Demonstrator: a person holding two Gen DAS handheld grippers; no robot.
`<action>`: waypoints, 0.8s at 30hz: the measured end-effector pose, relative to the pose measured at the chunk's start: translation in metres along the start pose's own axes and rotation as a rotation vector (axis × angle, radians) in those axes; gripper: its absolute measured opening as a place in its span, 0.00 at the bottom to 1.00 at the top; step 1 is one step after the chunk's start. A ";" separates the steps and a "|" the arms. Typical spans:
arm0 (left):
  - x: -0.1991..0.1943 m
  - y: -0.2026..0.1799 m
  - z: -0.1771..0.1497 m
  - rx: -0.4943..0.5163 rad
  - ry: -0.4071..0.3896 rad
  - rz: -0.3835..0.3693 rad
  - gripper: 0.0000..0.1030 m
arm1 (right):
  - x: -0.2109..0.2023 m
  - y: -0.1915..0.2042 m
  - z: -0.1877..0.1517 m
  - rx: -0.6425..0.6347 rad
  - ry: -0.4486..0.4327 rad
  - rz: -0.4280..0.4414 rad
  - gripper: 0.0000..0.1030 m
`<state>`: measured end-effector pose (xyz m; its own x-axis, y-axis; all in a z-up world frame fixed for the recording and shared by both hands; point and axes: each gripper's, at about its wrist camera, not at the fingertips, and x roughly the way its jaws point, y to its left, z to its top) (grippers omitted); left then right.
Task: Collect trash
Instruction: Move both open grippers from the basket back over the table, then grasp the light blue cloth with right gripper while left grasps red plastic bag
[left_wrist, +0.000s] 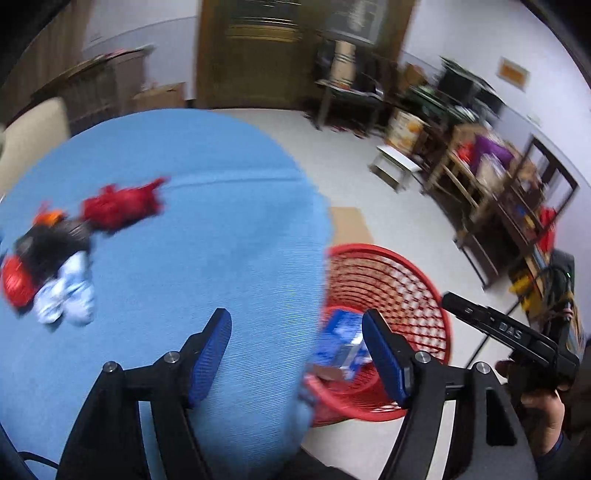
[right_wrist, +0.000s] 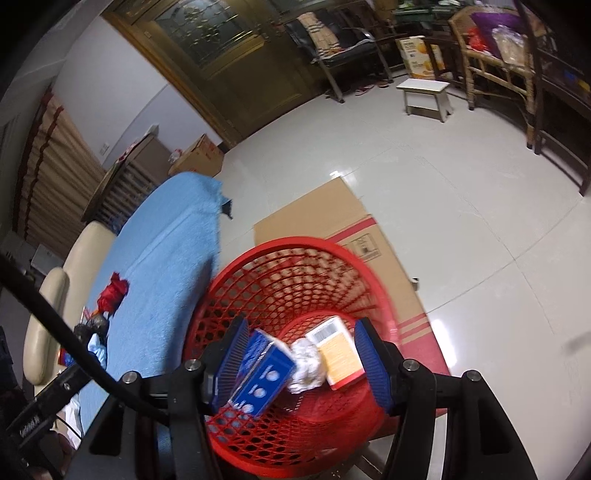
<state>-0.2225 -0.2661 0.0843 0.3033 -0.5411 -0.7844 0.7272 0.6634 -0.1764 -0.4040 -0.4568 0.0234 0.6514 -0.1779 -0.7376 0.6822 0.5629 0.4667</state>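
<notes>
My right gripper (right_wrist: 302, 325) hangs open over the red mesh basket (right_wrist: 295, 266) on the floor. Below its fingers, inside the basket, lie a blue box (right_wrist: 264, 373), a crumpled white paper (right_wrist: 304, 363) and an orange-and-white box (right_wrist: 338, 350). My left gripper (left_wrist: 295, 321) is open with nothing in it, over the right edge of the blue-clothed table (left_wrist: 184, 240), with the basket (left_wrist: 399, 288) to its right. On the table's left lie a red wrapper (left_wrist: 122, 206), a black lump (left_wrist: 51, 240), a white-and-blue wad (left_wrist: 66, 295) and another red piece (left_wrist: 14, 280).
Flattened cardboard (right_wrist: 332, 214) lies under the basket on the pale tile floor. A white stool (right_wrist: 424, 92), wooden chairs (right_wrist: 491, 66) and a brown door (right_wrist: 236, 55) stand at the back. A cream chair (right_wrist: 55, 332) sits at the table's far side. A hand (left_wrist: 543, 410) holds the right tool.
</notes>
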 end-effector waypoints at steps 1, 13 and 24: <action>-0.002 0.009 -0.001 -0.021 -0.006 0.008 0.72 | 0.001 0.005 -0.001 -0.009 0.003 0.002 0.61; -0.055 0.163 -0.058 -0.372 -0.095 0.188 0.72 | 0.029 0.131 -0.024 -0.248 0.079 0.093 0.61; -0.085 0.236 -0.090 -0.561 -0.153 0.264 0.72 | 0.092 0.295 -0.063 -0.516 0.174 0.251 0.61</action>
<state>-0.1316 -0.0169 0.0554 0.5427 -0.3624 -0.7577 0.1957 0.9319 -0.3056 -0.1641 -0.2566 0.0626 0.6784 0.1212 -0.7246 0.2369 0.8975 0.3719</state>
